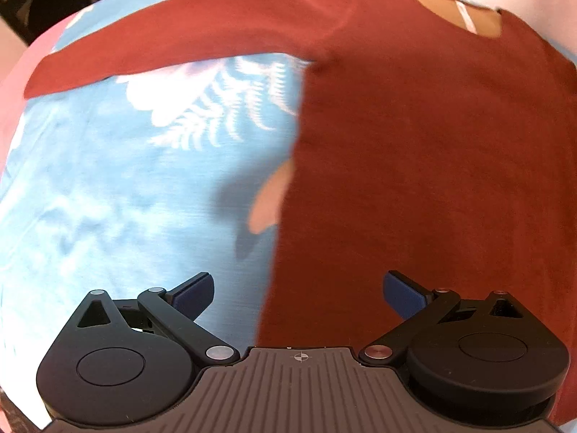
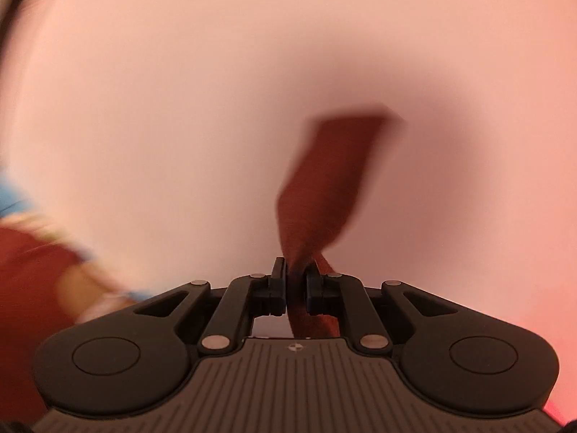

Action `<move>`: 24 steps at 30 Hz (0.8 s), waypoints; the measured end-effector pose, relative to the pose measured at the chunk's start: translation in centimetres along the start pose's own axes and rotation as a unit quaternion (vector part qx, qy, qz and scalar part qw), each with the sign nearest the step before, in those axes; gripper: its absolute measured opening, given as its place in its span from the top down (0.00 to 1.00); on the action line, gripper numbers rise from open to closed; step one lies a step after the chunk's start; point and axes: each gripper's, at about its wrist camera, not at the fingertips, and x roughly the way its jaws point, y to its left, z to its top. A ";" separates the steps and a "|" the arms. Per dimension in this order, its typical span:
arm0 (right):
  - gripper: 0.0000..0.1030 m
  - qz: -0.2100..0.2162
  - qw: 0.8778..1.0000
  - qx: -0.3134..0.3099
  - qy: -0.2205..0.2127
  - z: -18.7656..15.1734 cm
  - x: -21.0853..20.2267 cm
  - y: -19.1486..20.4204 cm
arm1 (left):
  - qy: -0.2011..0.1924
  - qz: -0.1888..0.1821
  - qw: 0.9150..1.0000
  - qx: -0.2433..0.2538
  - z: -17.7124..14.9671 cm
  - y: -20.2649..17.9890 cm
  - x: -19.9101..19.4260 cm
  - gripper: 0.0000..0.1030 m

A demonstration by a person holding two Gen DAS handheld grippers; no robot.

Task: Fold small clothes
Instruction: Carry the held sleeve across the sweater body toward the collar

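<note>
Left wrist: left gripper (image 1: 298, 290) wide, empty | one red shirt (image 1: 414, 180) | right gripper (image 2: 296, 283) clamps its sleeve (image 2: 324, 180)

Red shirt (image 1: 414, 151) cut off right; sleeve (image 2: 324, 180) motion-blurred.

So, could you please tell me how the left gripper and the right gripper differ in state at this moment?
The left gripper has its jaws spread wide and holds nothing, while the right gripper has its jaws shut on a strip of the rust-red cotton T-shirt. The left gripper hovers over the shirt's side edge, above the pale blue floral cloth; the right gripper faces a blurred pink surface. Both share the same black linkage build.
</note>
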 end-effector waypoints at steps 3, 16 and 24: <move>0.85 0.075 0.993 -0.086 0.016 -1.2 0.8 8.8 | -0.001 0.003 1.000 -0.019 -0.8 1.9 -0.2 0.00; 0.87 0.100 0.952 -0.282 0.059 -4.6 2.6 20.7 | -0.001 -0.011 0.997 -0.078 -4.0 7.2 0.5 0.00; 0.91 0.082 0.992 -0.077 0.062 3.0 2.4 19.9 | -0.013 -0.011 0.996 -0.092 -5.0 8.3 -0.4 0.00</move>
